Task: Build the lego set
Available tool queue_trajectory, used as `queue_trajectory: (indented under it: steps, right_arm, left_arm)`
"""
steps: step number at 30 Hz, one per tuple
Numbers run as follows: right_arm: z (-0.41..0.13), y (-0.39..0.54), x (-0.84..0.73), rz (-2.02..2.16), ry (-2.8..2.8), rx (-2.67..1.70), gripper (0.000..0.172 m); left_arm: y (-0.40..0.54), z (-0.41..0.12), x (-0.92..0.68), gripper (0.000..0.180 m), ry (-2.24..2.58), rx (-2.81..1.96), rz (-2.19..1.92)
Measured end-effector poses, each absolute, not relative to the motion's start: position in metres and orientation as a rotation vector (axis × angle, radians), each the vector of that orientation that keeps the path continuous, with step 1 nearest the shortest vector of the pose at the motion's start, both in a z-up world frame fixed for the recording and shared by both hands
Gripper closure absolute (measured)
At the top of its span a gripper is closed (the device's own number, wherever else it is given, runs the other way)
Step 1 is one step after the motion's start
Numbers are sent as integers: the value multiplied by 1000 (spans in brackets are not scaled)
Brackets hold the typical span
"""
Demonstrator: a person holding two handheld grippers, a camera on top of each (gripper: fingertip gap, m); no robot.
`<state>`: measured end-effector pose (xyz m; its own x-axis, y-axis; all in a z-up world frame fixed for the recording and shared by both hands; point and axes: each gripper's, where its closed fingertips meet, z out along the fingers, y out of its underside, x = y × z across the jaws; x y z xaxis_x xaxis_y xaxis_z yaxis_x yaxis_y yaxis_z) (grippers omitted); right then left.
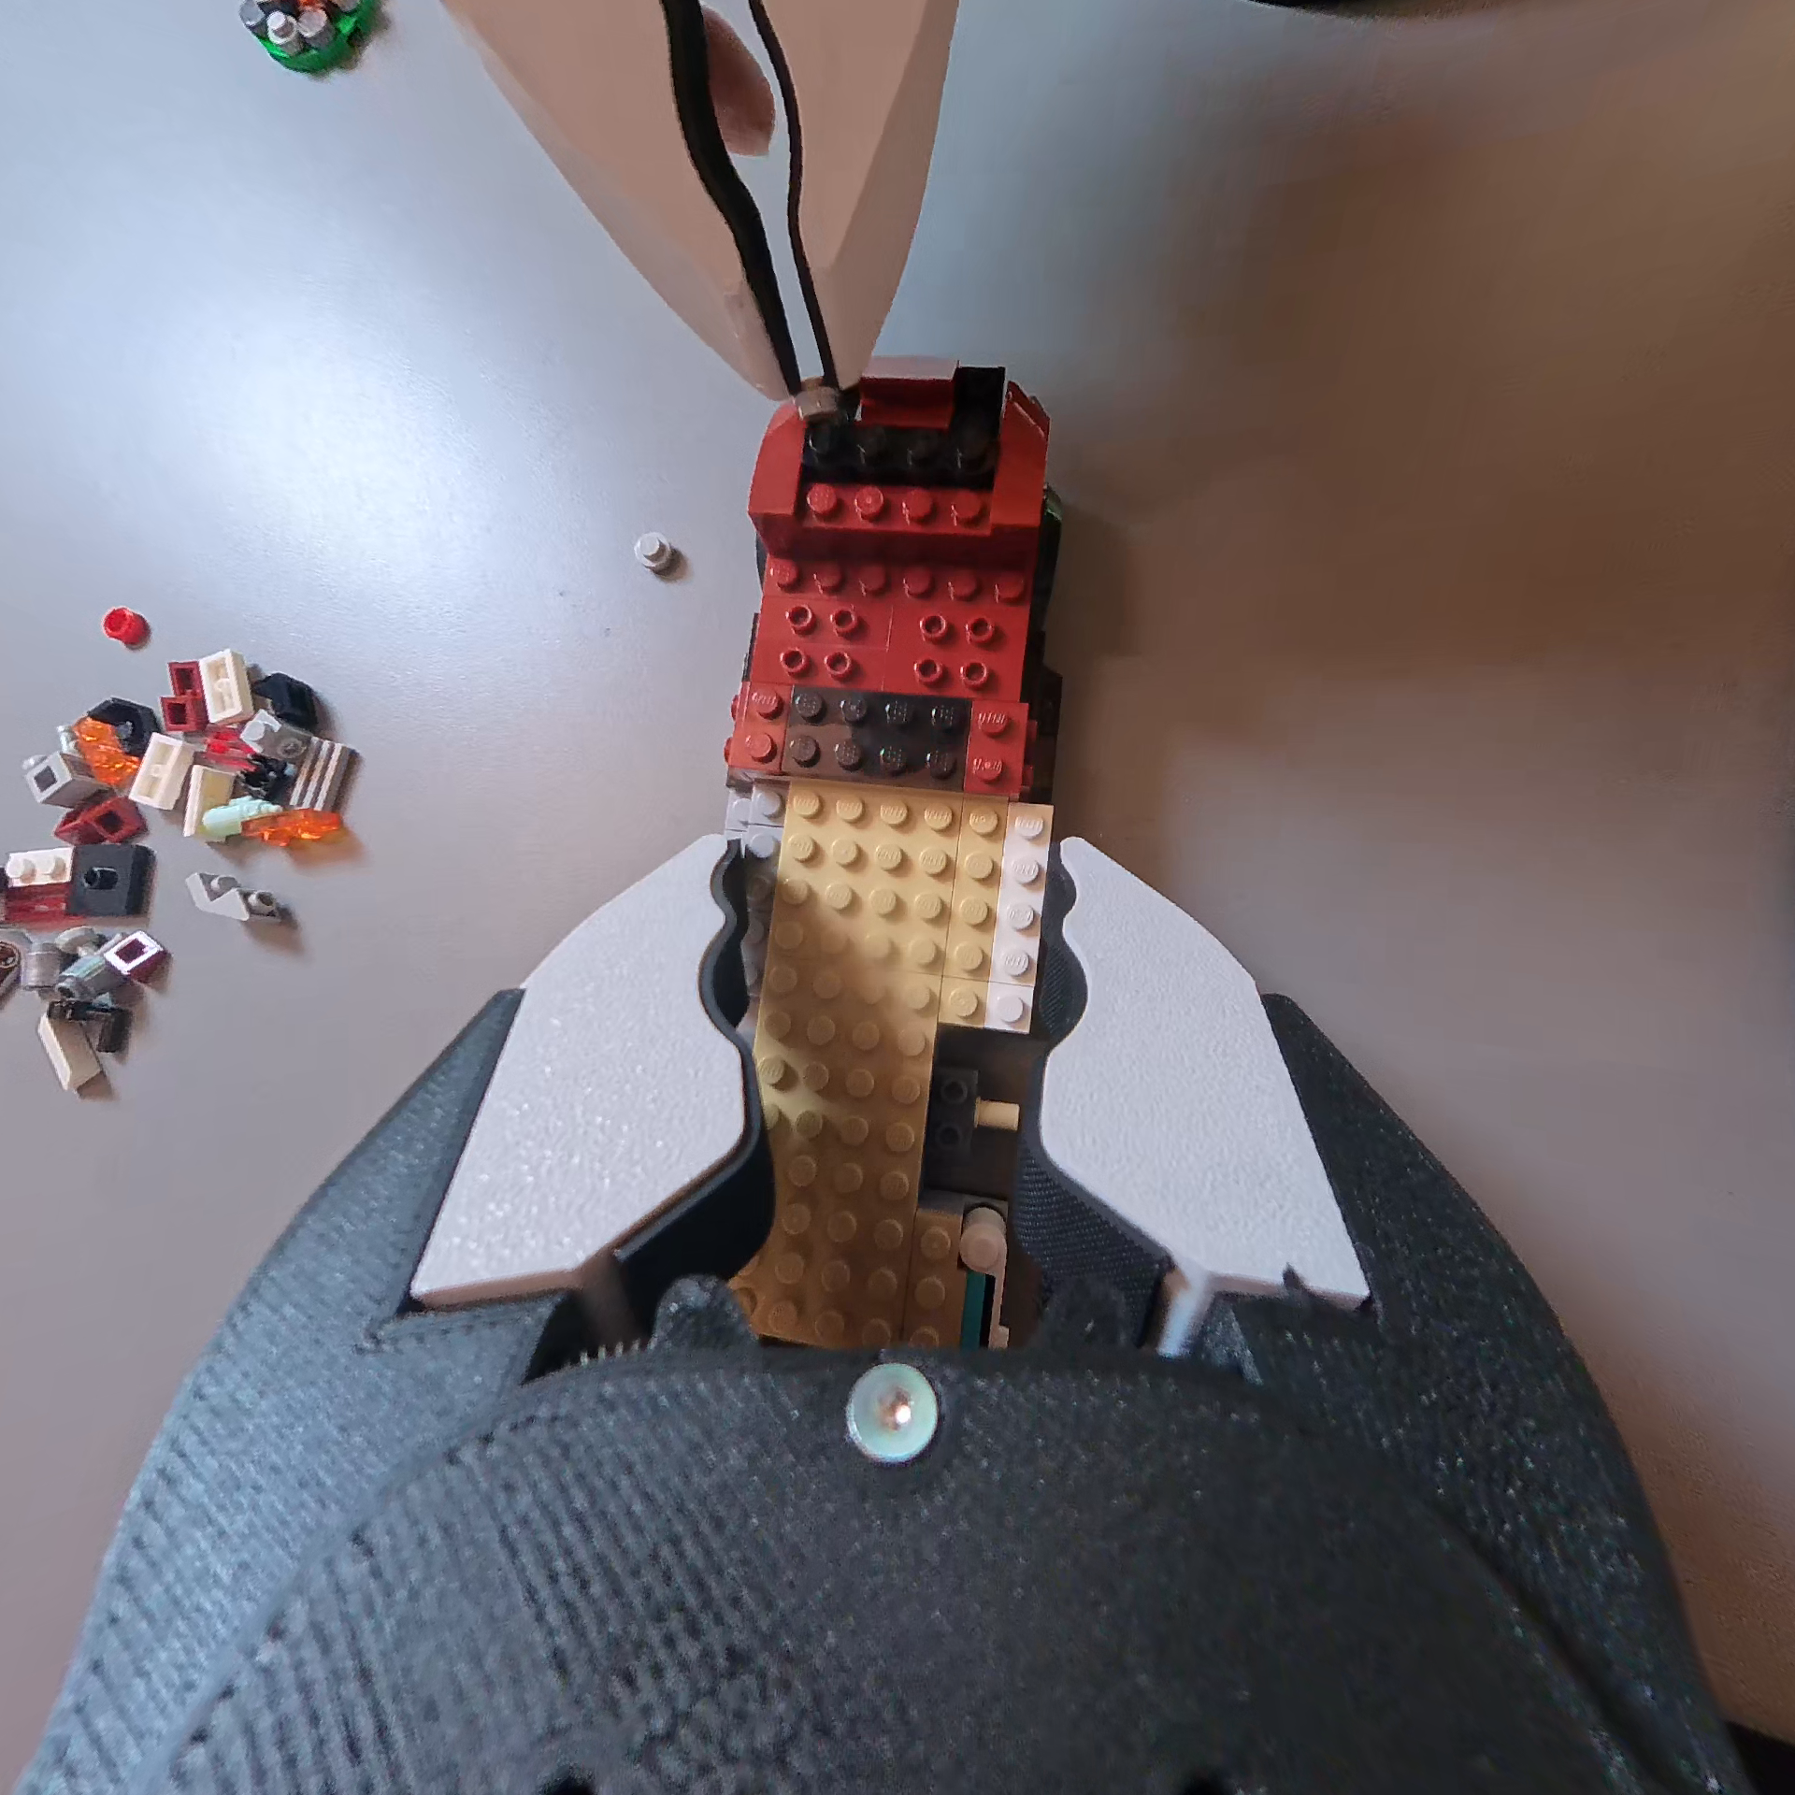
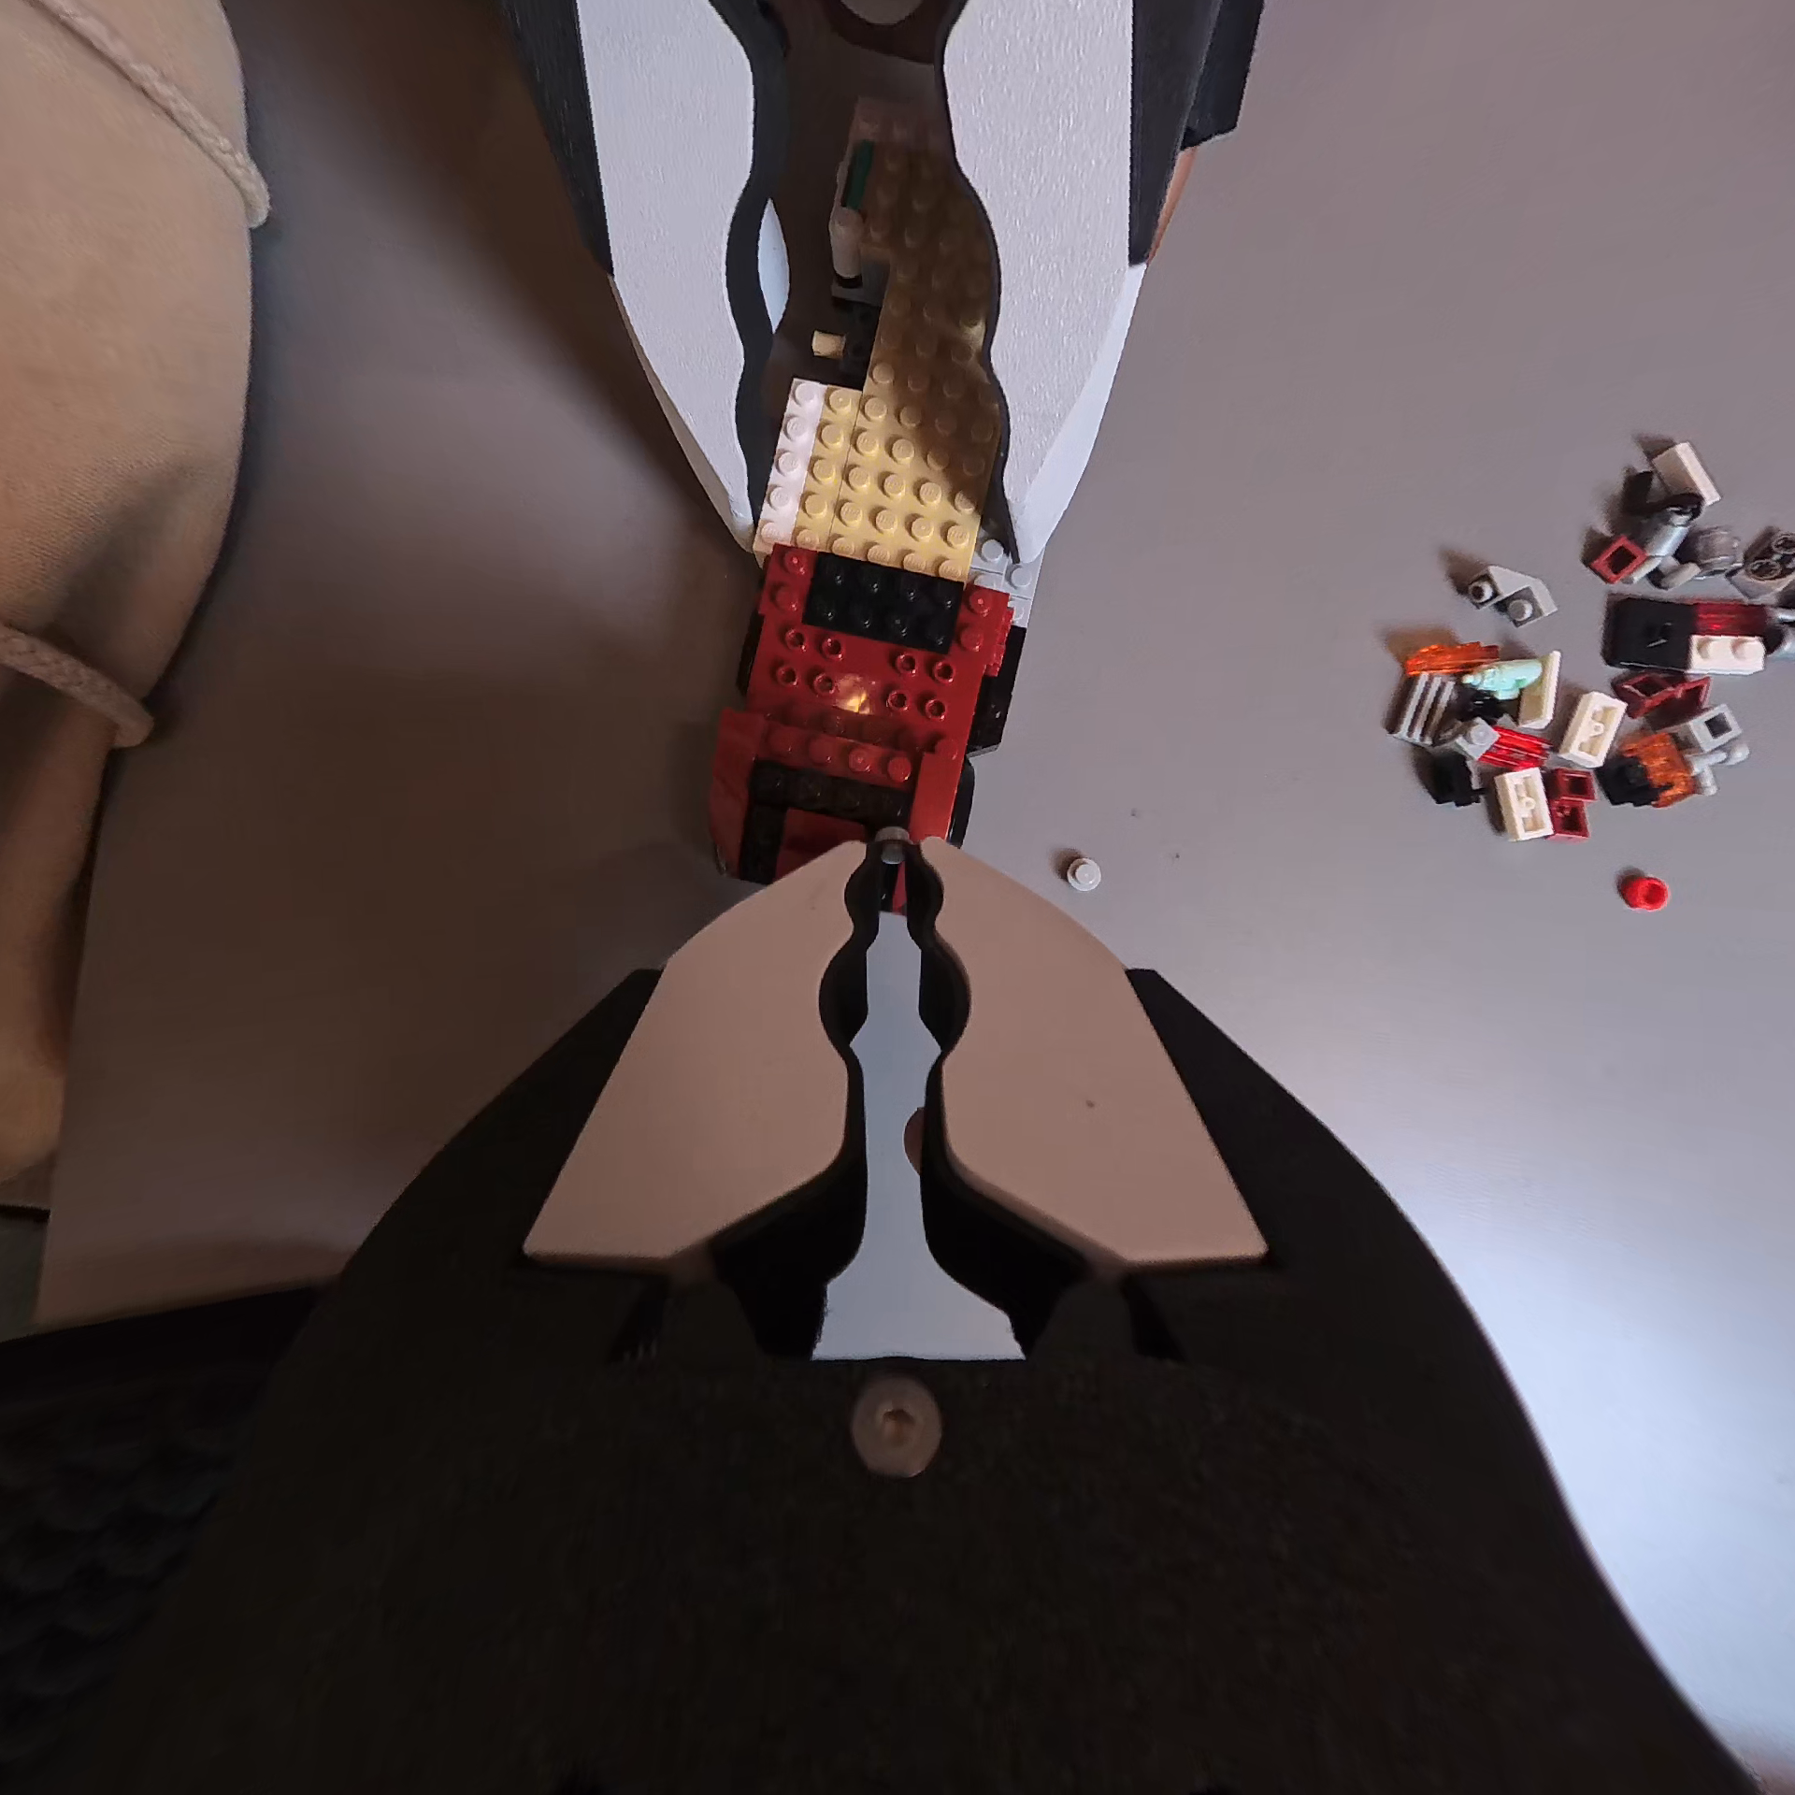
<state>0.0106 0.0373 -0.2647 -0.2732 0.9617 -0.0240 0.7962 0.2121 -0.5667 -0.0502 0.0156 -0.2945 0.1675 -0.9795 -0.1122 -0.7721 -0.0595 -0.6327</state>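
Left gripper (image 1: 889, 913) clamps the model (image 1: 889, 680) by its tan deck; right gripper (image 2: 892, 855), nearly closed, pinches 1 grey stud (image 2: 891, 837) at the nose. I'd press straight down.

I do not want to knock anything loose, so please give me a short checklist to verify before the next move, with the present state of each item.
1. Left gripper clamps the brick model on both sides: ok.
2. Right gripper pinches the small grey stud at its tips: ok.
3. Stud is over the model's dark red end: ok.
4. Stud is lined up with a free stud below: cannot tell.
5. Spare grey stud on the table lies apart from the model: ok.
6. Loose brick pile lies apart from both grippers: ok.
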Motion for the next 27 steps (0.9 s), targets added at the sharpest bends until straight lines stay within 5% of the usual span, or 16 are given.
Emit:
queue_trajectory:
  steps: [27]
  right_arm:
    - [-266, 33, 12, 689, -2260, -1731, 165]
  left_arm:
    - [16, -295, -50, 121, 1653, -1862, -471]
